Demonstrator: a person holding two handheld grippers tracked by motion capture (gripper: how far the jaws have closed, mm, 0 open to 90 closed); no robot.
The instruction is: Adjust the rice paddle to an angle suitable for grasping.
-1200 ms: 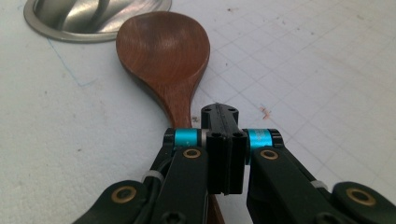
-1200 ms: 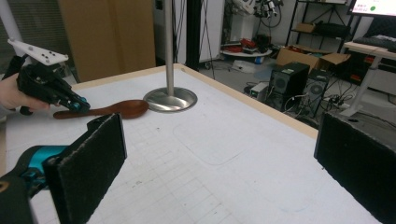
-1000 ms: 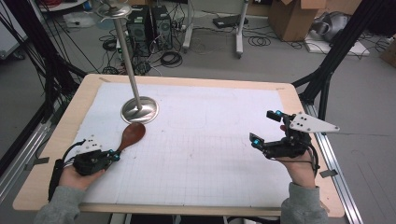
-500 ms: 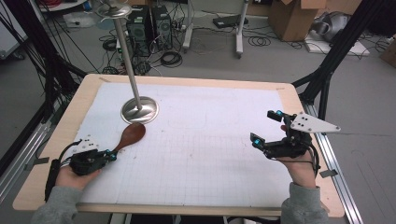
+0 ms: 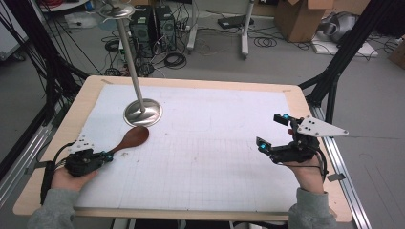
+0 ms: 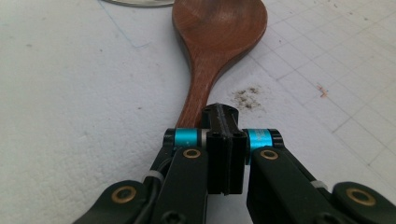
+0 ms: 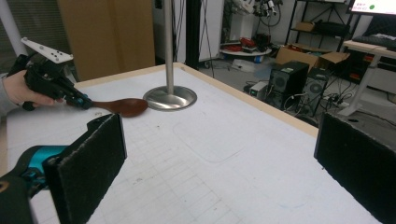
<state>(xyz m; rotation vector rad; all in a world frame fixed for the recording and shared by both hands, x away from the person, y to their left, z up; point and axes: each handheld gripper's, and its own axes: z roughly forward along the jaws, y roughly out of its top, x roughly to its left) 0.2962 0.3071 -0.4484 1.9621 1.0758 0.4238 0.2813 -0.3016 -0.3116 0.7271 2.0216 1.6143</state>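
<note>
Jaws of the left gripper (image 6: 219,122) were clamped on the handle of the wooden spoon (image 5: 132,140), whose bowl lay on the worktop (image 5: 215,143) just beside the base of the metal stand (image 5: 142,112). Compared with a second before, spoon and hand had drifted only slightly toward the near-left edge, the bowl now a little farther from the stand's base; the grip looked settled, ready for a lift. The right gripper (image 5: 273,132) hovered unmoved, jaws wide apart, holding nothing.

A wooden table (image 5: 296,93) carries white grid paper (image 5: 210,143), perhaps a mat, and a steel stand (image 5: 142,112).
</note>
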